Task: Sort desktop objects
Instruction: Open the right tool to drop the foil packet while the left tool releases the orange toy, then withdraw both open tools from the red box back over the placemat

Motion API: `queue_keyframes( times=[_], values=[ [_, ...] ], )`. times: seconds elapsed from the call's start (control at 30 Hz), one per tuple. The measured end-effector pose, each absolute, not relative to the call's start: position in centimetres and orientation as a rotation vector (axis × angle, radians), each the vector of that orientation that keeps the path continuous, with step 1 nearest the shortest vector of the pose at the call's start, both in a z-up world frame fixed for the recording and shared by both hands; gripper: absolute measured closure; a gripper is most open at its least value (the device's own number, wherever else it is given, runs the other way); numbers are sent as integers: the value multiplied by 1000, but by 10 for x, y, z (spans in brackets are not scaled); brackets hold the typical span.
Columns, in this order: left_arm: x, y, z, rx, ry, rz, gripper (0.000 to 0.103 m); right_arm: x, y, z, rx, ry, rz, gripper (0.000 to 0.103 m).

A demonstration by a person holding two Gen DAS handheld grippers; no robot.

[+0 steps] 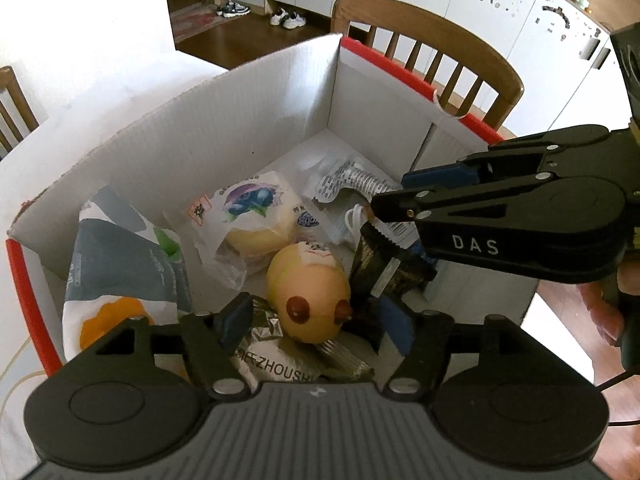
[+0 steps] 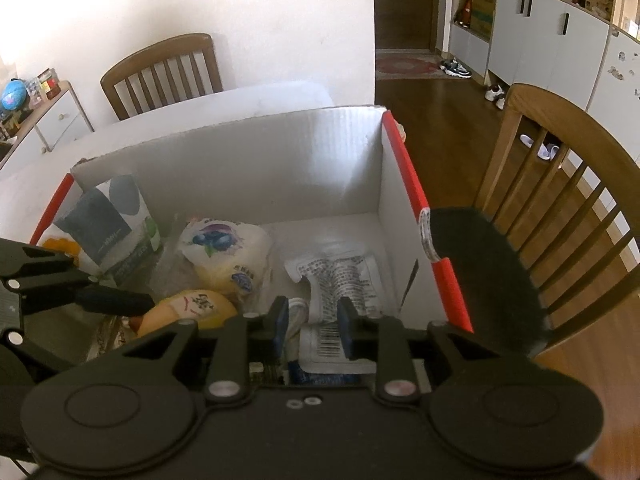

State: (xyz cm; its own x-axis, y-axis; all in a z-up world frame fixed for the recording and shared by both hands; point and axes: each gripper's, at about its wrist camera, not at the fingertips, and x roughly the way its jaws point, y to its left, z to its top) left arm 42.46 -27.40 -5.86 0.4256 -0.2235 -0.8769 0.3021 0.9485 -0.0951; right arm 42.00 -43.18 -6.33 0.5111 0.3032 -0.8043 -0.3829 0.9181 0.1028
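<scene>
Left gripper point(image 1: 316, 326) hangs spread over the bun point(image 1: 308, 292) in the box point(image 1: 256, 120); right gripper point(image 2: 312, 324), jaws narrowly apart and empty beside it, might snag wrappers.

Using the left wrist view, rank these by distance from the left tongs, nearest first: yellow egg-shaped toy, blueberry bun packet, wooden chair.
1. yellow egg-shaped toy, just ahead of the left tongs, between their tips.
2. blueberry bun packet, mid-box, ahead and left.
3. wooden chair, beyond the box's far wall.
</scene>
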Motion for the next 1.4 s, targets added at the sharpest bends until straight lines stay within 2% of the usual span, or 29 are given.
queue_keyframes(
  times=[0.8, 0.93, 1.4],
  values=[
    [375, -256, -9, 28, 962, -277, 32, 374, -433, -15, -77, 869, 478, 73],
    [364, -256, 1, 18, 940, -285, 32, 365, -431, -8, -75, 853, 487, 63],
    [324, -246, 23, -13, 876, -290, 32, 342, -419, 4, -72, 825, 497, 52]
  ],
)
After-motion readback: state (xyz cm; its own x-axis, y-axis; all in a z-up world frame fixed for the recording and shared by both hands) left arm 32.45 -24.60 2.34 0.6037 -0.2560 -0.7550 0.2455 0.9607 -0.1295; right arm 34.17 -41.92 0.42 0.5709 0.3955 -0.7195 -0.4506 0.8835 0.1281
